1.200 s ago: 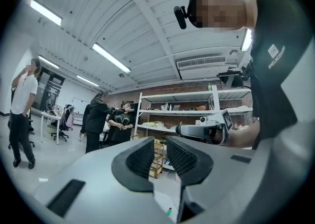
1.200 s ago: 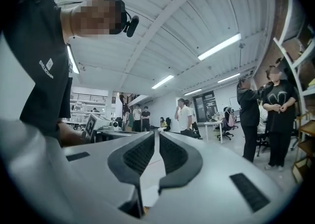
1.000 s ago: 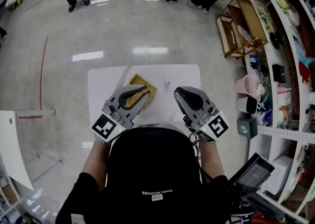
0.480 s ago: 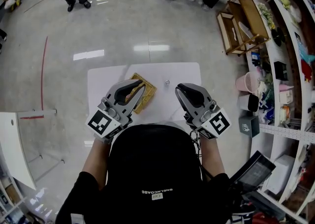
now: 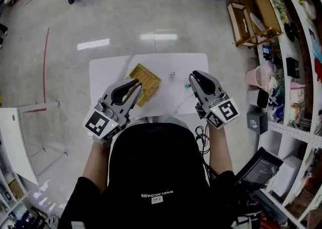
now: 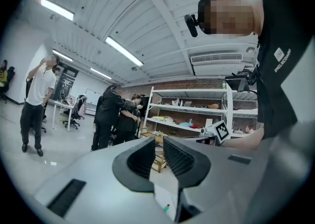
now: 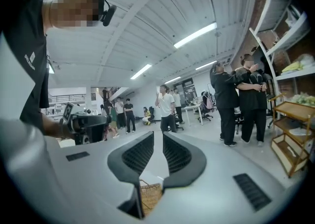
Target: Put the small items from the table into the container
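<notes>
Woven tan rectangular basket (image 5: 143, 79) sits at the 11 o'clock part of the white bench (image 5: 105, 77), partly hidden by the left gripper (image 5: 135, 87). A small silver item (image 5: 172, 74) and a small green item (image 5: 187, 86) lie loose toward 1 o'clock, outside the basket. The right gripper (image 5: 193, 76) hovers just beside the green item. Both grippers' jaws stand narrowly apart and empty. Risk: so narrow a gap may push a light item off the bench instead of straddling it.

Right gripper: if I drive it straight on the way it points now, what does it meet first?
Likely nothing nearby. The right gripper points almost level; past its fingers lies open floor. The wicker basket sits lower, under that line, so it probably passes above it, though depth is unclear.
</notes>
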Demonstrator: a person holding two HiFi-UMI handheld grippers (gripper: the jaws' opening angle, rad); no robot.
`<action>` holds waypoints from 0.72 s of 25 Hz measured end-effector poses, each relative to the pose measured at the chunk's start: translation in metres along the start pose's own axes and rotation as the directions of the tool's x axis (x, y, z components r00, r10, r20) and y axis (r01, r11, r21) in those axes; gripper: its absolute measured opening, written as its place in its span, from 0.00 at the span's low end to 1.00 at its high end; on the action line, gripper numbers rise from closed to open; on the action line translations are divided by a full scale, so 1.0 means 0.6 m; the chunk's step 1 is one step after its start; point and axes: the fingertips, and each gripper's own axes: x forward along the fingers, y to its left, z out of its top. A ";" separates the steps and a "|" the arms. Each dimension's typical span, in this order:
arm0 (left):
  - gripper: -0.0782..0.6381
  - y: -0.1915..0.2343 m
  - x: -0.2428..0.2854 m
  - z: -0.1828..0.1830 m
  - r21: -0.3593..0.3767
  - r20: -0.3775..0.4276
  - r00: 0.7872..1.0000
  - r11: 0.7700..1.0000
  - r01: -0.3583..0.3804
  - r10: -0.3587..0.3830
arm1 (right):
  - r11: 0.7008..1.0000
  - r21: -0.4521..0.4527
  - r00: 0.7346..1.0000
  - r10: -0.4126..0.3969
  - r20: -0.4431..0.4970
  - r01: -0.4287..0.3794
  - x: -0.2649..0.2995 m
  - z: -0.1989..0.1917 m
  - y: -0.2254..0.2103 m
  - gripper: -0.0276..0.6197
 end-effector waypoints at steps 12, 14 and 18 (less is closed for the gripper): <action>0.16 -0.016 0.009 -0.061 -0.048 -0.108 0.986 0.990 -0.131 0.125 | 0.999 -0.036 0.957 0.006 -0.291 -0.017 0.015 -0.190 -0.099 0.20; 0.16 -0.016 0.016 -0.069 -0.052 -0.118 0.983 0.987 -0.150 0.143 | 0.999 -0.038 0.939 0.014 -0.342 -0.029 0.023 -0.230 -0.114 0.22; 0.16 -0.009 0.017 -0.085 -0.066 -0.137 0.973 0.978 -0.198 0.188 | 0.999 -0.008 0.896 0.032 -0.443 -0.039 0.048 -0.322 -0.143 0.25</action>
